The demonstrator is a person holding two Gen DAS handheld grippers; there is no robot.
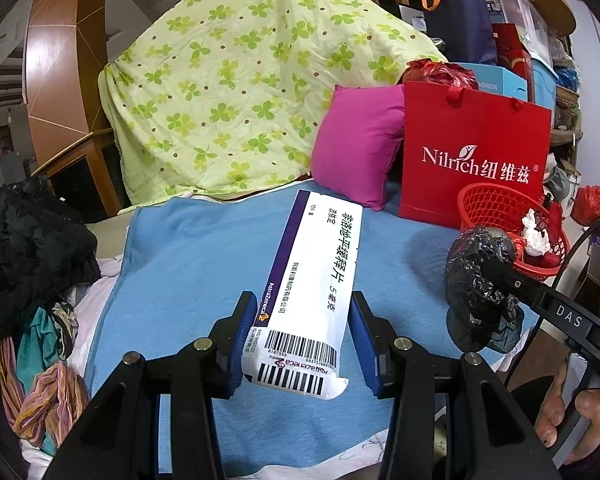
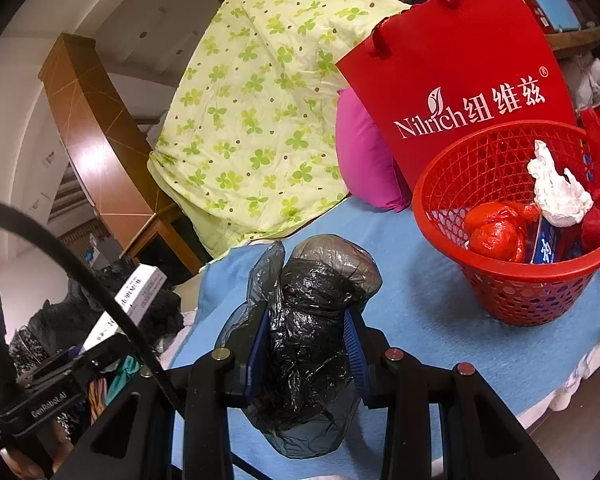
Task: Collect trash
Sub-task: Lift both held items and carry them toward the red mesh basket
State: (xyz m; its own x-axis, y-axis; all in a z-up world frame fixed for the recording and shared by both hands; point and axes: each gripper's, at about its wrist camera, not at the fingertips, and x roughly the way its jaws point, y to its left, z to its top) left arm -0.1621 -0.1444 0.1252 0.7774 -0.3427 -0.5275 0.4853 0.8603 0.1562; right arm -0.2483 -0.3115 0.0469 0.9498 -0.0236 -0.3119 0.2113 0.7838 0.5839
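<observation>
My left gripper [image 1: 302, 312] is shut on a long white medicine box [image 1: 314, 276] with purple edge and barcodes, held above the blue towel [image 1: 188, 264]. The box also shows in the right wrist view [image 2: 134, 300] at the left. My right gripper [image 2: 306, 328] is shut on a crumpled black plastic bag [image 2: 304, 320], also visible in the left wrist view [image 1: 476, 284]. A red mesh basket [image 2: 512, 280] stands to the right of the bag on the towel, holding a white tissue [image 2: 556, 188], red wrappers [image 2: 496, 232] and a blue packet. The basket shows in the left wrist view [image 1: 488, 204].
A red Nilrich paper bag [image 1: 476, 156] and a magenta pillow [image 1: 356, 140] stand behind the basket. A green clover-print quilt [image 1: 236, 80] is draped at the back. Dark clothes [image 1: 28, 248] and scarves are piled at the left. Boxes are stacked at the far right.
</observation>
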